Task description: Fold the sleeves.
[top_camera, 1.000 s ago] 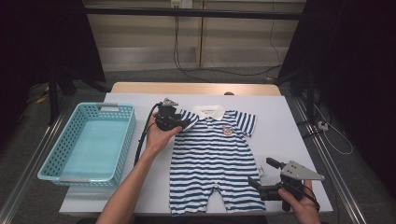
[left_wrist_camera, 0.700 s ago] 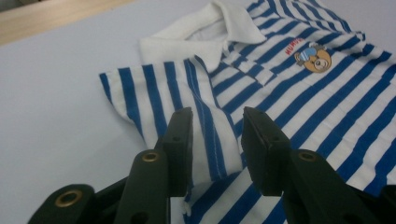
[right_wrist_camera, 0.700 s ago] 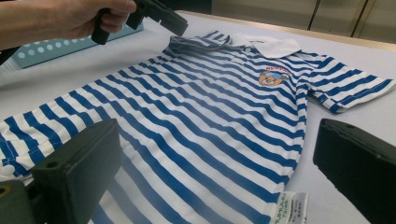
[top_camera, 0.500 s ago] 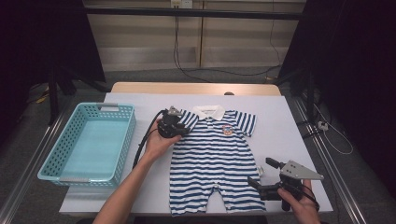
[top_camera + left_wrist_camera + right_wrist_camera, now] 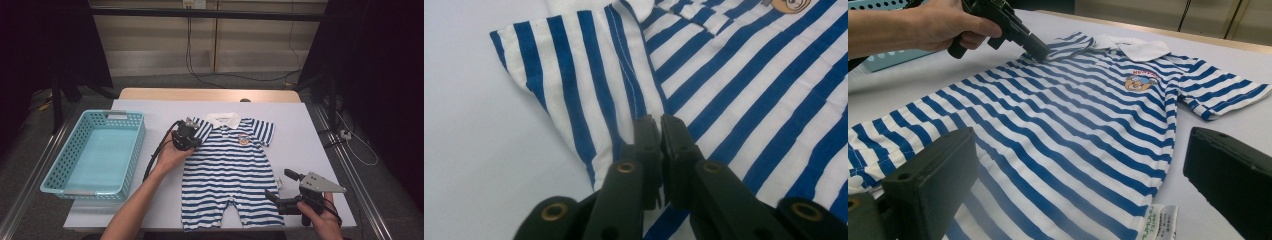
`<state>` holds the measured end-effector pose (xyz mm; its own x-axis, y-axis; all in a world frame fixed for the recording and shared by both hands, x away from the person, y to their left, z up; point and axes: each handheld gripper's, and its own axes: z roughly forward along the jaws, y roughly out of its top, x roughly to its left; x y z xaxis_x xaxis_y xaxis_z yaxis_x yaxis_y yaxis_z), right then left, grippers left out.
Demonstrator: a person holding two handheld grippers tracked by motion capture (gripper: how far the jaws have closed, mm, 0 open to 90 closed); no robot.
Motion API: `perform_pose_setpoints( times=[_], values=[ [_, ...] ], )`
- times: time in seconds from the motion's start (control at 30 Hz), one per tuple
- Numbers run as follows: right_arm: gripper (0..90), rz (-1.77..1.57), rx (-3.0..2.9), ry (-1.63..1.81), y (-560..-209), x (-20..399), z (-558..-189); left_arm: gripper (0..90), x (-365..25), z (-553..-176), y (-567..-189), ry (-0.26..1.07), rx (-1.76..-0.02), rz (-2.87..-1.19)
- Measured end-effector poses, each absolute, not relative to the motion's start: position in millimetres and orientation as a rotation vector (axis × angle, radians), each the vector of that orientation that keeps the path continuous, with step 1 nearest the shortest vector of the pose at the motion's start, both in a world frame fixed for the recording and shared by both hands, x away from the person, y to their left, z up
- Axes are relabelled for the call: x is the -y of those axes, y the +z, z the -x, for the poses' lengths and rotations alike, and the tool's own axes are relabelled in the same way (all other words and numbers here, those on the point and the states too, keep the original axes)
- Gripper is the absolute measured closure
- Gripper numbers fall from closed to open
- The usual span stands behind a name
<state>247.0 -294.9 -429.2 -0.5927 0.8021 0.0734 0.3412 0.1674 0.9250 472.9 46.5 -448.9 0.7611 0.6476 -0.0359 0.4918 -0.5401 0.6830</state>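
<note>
Two grippers work a striped romper (image 5: 232, 172) lying flat at the table's (image 5: 310, 130) middle, beside a basket (image 5: 95, 152); the left gripper (image 5: 659, 125) has its jaws pinched together on the fabric beneath the sleeve seam; the right gripper (image 5: 287, 192) waits wide apart by the leg hem – I'd lift slowly, keeping the pinch firm, so the cloth folds cleanly

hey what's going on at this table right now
A person is working on a blue-and-white striped baby romper laid flat on the white table. The left gripper has its jaws closed at the seam where one sleeve meets the body. The right gripper sits at the romper's lower edge with jaws wide open, holding nothing. A teal basket stands empty beside the romper.
</note>
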Motion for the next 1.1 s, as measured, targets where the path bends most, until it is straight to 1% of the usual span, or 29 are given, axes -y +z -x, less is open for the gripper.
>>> perform_pose_setpoints(
  times=[0.1,0.17,0.3,0.33,0.37,0.43,0.57,0.67,0.7,0.77,0.87,0.97,1.0,1.07,1.1],
  values=[
    [0.3,-1.081,-2.015,1.415,-429,295,-247,89.6,-47,-473,-449,0.271,-0.853,-2.218],
    [0.3,-1.078,-2.016,1.421,-429,295,-248,89.6,-47,-475,-449,0.248,-0.841,-2.227],
    [0.3,-1.072,-2.019,1.416,-429,295,-247,89.4,-48,-474,-452,0.207,-0.887,-2.182],
    [0.3,-1.071,-2.020,1.416,-429,295,-247,88.5,-49,-475,-452,0.209,-0.873,-2.198],
    [0.3,-1.070,-2.020,1.416,-429,295,-247,85.7,-49,-473,-453,0.205,-0.865,-2.192],
    [0.2,-1.075,-2.016,1.413,-429,295,-247,76.9,-48,-472,-453,0.198,-0.860,-2.189],
    [0.2,-1.070,-2.014,1.417,-429,295,-247,71.2,-48,-469,-451,0.204,-0.847,-2.183],
    [0.1,-1.072,-2.010,1.418,-429,295,-247,63.5,-50,-467,-449,0.204,-0.853,-2.161],
    [0.1,-1.073,-2.007,1.418,-429,295,-248,58.9,-52,-466,-448,0.228,-0.846,-2.151],
    [0.0,-1.073,-2.003,1.422,-429,295,-248,50.3,-53,-464,-448,0.227,-0.884,-2.112],
    [0.0,-1.069,-1.999,1.421,-429,295,-248,41.7,-55,-460,-449,0.263,-0.888,-2.098],
    [0.0,-1.089,-1.988,1.428,-428,295,-249,27.2,-56,-454,-445,0.333,-0.884,-2.080],
    [0.0,-1.096,-1.983,1.424,-428,296,-249,25.7,-56,-451,-443,0.355,-0.883,-2.079],
    [0.0,-1.109,-1.974,1.425,-428,296,-250,13.9,-56,-448,-438,0.386,-0.896,-2.048],
    [0.0,-1.115,-1.965,1.430,-428,296,-251,11.2,-59,-447,-435,0.385,-0.886,-2.037]
  ],
)
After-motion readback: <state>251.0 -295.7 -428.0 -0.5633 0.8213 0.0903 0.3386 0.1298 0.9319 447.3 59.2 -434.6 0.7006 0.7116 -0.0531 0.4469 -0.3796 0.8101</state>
